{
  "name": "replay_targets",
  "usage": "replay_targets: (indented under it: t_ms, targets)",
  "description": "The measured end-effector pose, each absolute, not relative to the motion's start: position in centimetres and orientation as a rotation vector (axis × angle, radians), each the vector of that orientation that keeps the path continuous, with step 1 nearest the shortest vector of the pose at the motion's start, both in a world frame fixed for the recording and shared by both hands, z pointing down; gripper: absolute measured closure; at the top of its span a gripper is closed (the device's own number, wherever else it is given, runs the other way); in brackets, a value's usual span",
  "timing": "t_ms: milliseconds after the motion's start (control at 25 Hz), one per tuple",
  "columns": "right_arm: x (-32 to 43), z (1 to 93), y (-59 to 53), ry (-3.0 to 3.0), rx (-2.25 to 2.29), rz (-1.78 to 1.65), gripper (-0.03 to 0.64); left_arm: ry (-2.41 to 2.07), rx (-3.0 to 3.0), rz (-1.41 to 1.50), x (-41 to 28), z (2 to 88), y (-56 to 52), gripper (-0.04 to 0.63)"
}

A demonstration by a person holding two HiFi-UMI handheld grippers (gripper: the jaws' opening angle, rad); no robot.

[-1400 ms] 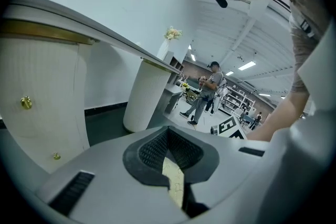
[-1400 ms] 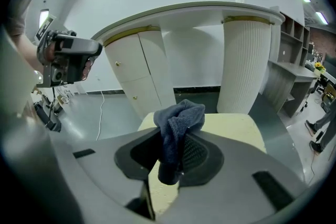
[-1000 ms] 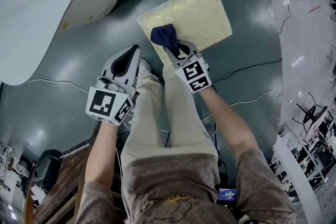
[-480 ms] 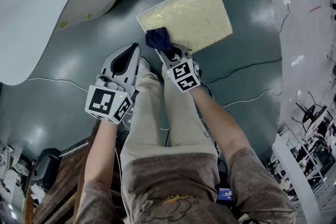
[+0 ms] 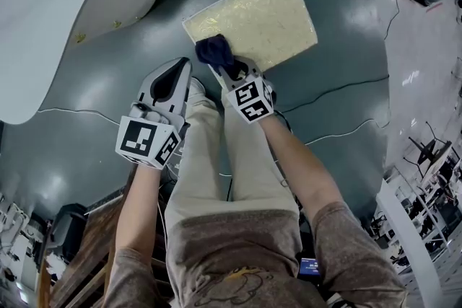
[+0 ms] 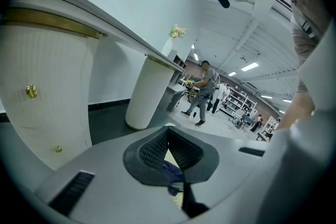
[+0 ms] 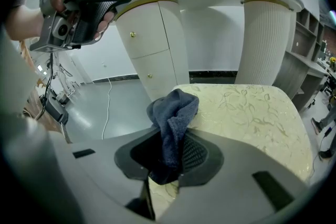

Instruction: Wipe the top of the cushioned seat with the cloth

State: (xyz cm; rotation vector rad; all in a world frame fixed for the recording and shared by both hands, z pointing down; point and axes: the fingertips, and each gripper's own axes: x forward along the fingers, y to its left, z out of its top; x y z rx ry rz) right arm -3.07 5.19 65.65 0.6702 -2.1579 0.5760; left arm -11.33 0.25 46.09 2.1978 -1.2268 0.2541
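Grey floor [image 5: 86,83] takes up most of the head view, with one white curved counter [image 5: 43,3] at its upper left. One pale yellow cushioned seat [image 5: 260,18] with a leaf pattern lies flat on that floor ahead of your feet, well apart from the counter's fluted pedestals. You carry two grippers. Your right gripper [image 5: 229,68] has its jaws clamped on the single dark blue cloth [image 5: 214,50], which bunches out past the tips and rests at the seat's near left corner. The right gripper view confirms the cloth [image 7: 173,113] pinched between the ribbed pads, with the seat [image 7: 252,113] stretching away to the right and beyond. Your left gripper [image 5: 173,83] hangs over the floor beside your left leg, tips together with nothing between them, as the left gripper view [image 6: 169,152] shows. Three stretches of cable [image 5: 332,94] lie on the floor, one black and two white. Judgement: wiping is under way at one corner, and most of the top lies outside the cloth's present position. The bunched cloth gives a small contact patch, so press it flat and work in overlapping passes from this corner to the far edge. Hold the jaw tips clear of the upholstery so that only cloth touches it.
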Motion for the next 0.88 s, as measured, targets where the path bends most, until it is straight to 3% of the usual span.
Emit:
replay_targets:
  t_ms: [880]
  targets:
    - [6.2, 65.5, -1.7, -2.109, 0.805, 0.538, 0.525, -1.171, 2.216, 0.260, -7.3, 46.3, -2.6, 0.580]
